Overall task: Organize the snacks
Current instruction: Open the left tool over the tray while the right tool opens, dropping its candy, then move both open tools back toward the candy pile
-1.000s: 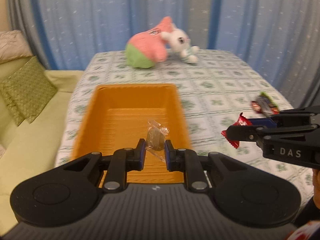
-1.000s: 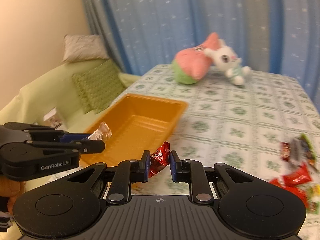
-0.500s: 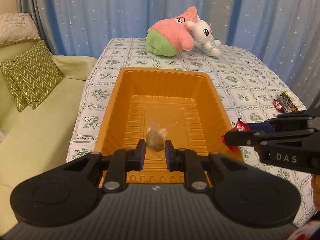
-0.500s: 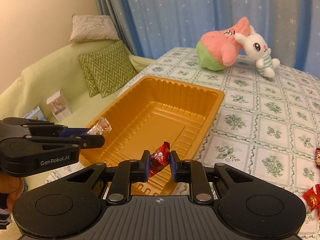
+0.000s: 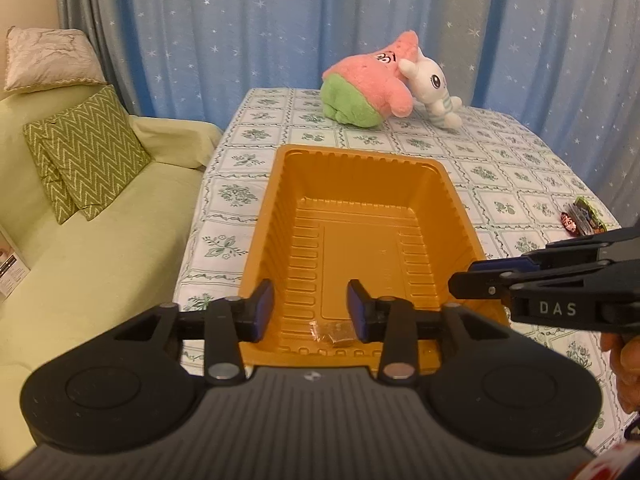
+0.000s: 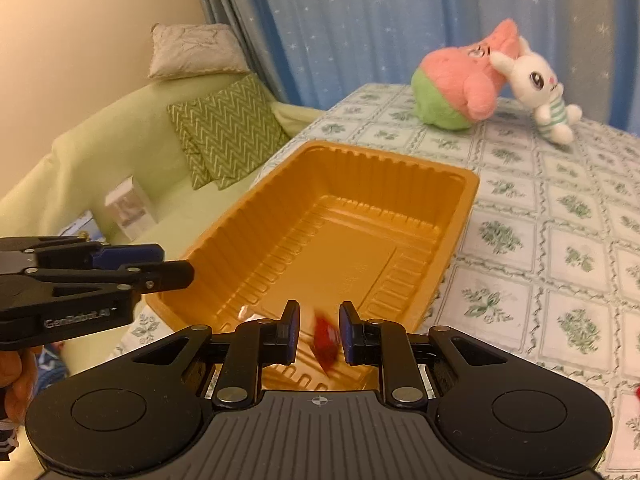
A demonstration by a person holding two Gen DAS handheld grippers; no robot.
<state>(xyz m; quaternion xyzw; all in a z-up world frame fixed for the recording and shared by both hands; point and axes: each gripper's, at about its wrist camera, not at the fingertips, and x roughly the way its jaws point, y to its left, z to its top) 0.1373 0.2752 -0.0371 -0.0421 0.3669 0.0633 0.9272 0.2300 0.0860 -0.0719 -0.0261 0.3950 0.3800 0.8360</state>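
Both snacks have left their grippers since the earlier frames, when each was pinched above the orange tray.

On the left, a pale green sofa (image 5: pixel 100 240) with zigzag cushions (image 5: pixel 88 152) runs beside the tabletop (image 5: pixel 500 168). The left gripper (image 5: pixel 310 312) hangs over the near end of the orange tray (image 5: pixel 360 160); its jaws are opening and stand clearly apart, with nothing pressed between them. The clear-wrapped brown candy (image 5: pixel 332 330) it carried now lies on the tray floor by the near wall, just below the gap between the pads.

Moving right, the right gripper (image 6: pixel 319 330) also sits over the tray's near end. Its jaws are opening, and a gap shows on either side of the red-wrapped candy (image 6: pixel 326 338), which is blurred as though falling into the tray. In the left wrist view this gripper reaches in from the right, level with the tray's right rim, and the red candy cannot be seen there.

Further right on the tabletop, a few dark-wrapped snacks (image 5: pixel 582 216) lie well apart from the tray, near the edge. At the far end rest a pink and green plush star (image 5: pixel 368 88) and a white plush rabbit (image 5: pixel 432 88), touching each other.

I judge that this drop is done or nearly so, with the first two pieces in the tray. What remains is to go back for the loose snacks on the right.
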